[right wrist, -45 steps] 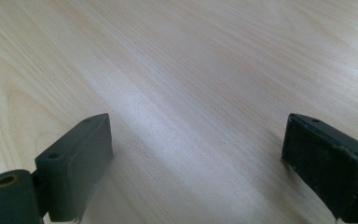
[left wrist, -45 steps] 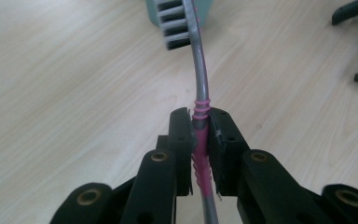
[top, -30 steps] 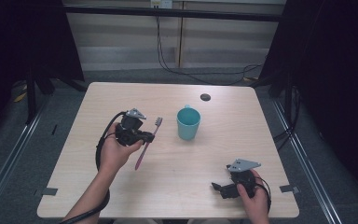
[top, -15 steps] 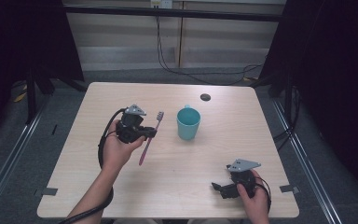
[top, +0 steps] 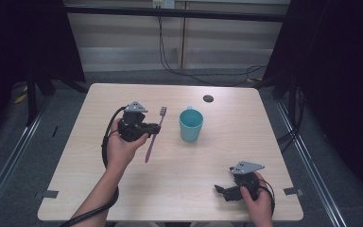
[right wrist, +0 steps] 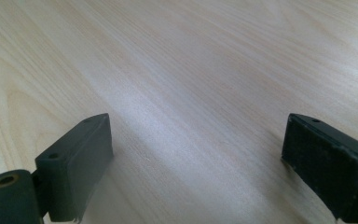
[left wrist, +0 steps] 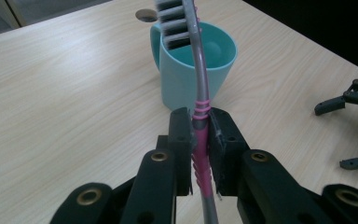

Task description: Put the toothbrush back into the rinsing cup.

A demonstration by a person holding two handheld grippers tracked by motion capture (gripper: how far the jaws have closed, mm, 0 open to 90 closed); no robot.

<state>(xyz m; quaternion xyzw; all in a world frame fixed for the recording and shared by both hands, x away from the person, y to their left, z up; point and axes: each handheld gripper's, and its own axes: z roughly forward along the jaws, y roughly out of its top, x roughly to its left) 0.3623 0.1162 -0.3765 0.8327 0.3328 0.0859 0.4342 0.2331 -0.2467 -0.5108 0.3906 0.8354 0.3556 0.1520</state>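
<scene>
The left tongs (top: 152,128) are clamped on the pink ribbed grip of the toothbrush (top: 153,135), which is lifted off the table (top: 85,189) with its bristle head pointing up and away from the tongs and its tail hanging below them. The teal mug (top: 190,124) stands just beyond the tongs' tips, well seen in the left gripper view, where the brush head (left wrist: 175,21) lines up over the mug's mouth (left wrist: 200,46). The step in hand looks like dropping the brush into that mug, and the care lies in which end leads: the tail below the tongs would need to swing over the rim, so tilt the wrist until the handle points down inside the opening, lower until it is well inside, and only then loosen the grip. Avoid knocking the near wall, since a light mug may slide or tip. The right tongs (top: 223,191) rest with jaws spread wide and empty, low on the table far off to the side.
</scene>
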